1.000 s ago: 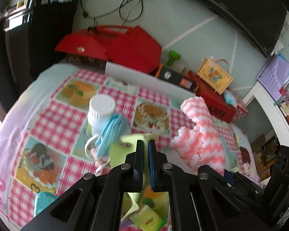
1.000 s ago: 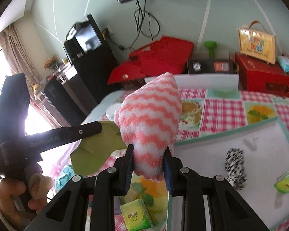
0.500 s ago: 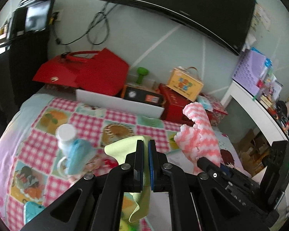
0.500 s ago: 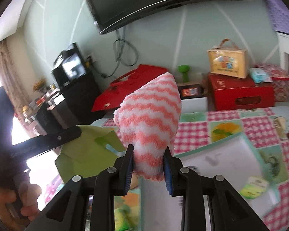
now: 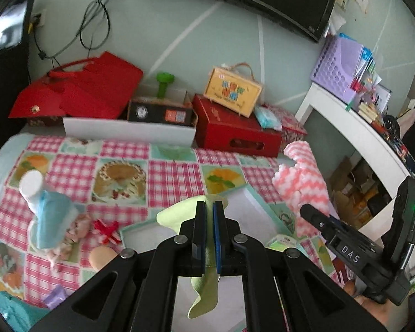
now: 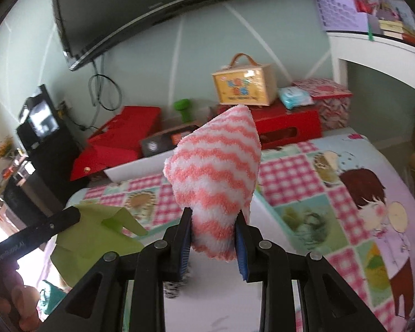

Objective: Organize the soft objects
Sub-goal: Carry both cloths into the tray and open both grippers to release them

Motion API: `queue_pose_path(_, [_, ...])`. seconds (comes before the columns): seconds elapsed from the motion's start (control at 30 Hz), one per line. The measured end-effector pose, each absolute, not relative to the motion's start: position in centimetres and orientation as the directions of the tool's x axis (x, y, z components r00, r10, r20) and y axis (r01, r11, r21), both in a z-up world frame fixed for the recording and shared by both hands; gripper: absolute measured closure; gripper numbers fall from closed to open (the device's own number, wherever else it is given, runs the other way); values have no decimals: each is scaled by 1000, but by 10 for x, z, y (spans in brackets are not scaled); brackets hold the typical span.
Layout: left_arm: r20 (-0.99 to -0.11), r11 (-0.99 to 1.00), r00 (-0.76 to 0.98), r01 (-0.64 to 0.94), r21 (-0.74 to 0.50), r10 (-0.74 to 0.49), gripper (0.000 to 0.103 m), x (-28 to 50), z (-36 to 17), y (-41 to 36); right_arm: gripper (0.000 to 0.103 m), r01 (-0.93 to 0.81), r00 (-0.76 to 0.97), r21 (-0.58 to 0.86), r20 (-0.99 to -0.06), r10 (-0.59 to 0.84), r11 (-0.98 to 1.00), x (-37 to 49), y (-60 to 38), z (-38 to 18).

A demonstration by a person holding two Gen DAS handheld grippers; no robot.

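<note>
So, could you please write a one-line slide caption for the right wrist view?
Right gripper clamps a pink-and-white fuzzy cloth above the checkered tablecloth; left gripper holds a green cloth.

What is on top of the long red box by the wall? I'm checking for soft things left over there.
On the long red box stand a yellow carry case and a light blue soft pack. The case hides whatever lies behind it.
</note>
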State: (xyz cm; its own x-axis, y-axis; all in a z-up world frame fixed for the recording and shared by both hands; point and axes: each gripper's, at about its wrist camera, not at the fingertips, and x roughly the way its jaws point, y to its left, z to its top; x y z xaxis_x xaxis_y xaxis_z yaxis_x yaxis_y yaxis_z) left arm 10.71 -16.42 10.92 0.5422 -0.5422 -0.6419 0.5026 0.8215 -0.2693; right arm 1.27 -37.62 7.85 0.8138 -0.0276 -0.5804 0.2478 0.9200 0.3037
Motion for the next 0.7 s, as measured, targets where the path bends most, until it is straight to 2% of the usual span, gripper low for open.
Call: queue_pose_path(0.7, [-803, 881, 412, 388, -272, -430, 99, 142, 19, -179, 73, 188, 653, 276, -752, 90, 942, 58, -344, 15])
